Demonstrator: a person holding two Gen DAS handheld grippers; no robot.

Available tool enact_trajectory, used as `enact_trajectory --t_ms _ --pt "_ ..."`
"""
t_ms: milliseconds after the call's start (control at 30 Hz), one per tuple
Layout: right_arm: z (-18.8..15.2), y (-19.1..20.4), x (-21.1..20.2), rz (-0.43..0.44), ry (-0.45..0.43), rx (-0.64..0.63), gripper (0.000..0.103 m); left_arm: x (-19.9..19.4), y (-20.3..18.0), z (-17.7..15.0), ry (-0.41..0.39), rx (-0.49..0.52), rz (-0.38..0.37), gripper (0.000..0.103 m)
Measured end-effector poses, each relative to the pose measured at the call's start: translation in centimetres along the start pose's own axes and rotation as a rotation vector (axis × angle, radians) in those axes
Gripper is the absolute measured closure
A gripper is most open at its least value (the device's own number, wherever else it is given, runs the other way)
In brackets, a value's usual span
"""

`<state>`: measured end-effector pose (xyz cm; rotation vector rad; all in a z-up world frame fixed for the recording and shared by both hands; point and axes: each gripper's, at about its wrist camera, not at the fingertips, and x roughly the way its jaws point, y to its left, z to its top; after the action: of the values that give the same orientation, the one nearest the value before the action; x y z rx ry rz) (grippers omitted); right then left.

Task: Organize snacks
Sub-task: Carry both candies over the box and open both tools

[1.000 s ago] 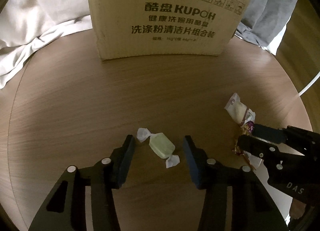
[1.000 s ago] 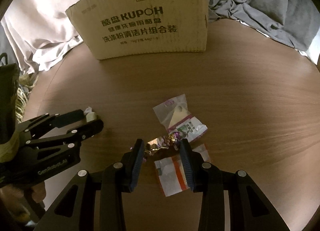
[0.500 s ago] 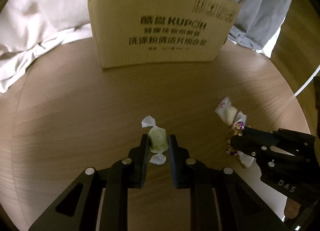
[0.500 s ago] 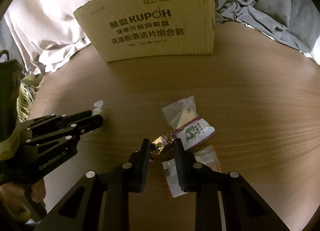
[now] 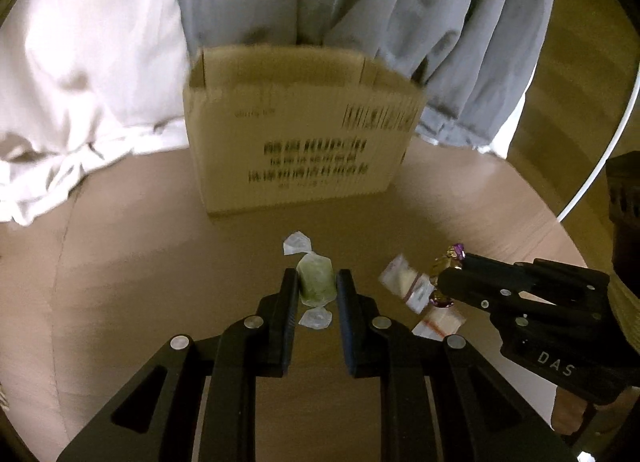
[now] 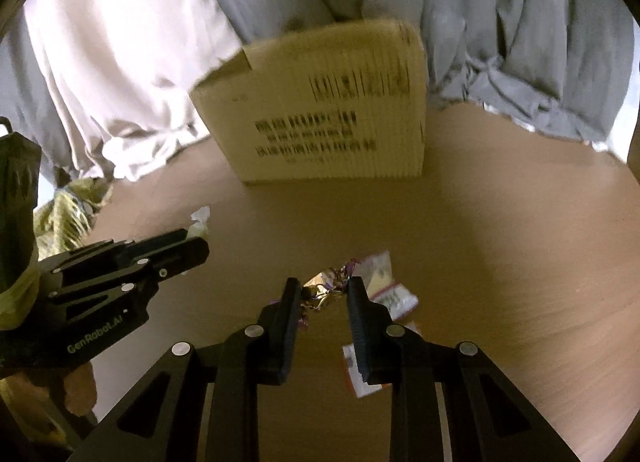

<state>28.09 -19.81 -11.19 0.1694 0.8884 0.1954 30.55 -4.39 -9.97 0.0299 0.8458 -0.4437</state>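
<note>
Sitting between left tongs [image 5: 317,289]: green candy [image 5: 316,281]

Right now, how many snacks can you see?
4: green candy held by the left gripper, foil candy in the right gripper, and two packets on the table; more may be hidden.

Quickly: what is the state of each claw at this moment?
Left claw: closed on the green candy.
Right claw: closed on the gold and purple foil candy.
</note>
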Motion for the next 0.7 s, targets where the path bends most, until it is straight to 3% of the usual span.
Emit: enact_trajectory --t_ms 700 --pt "7.4 2.3 -6.1 0.03 -0.289 -0.046 0.078 -6.2 -0.4 7.3 -0.271 0.061 -0.011 0.083"
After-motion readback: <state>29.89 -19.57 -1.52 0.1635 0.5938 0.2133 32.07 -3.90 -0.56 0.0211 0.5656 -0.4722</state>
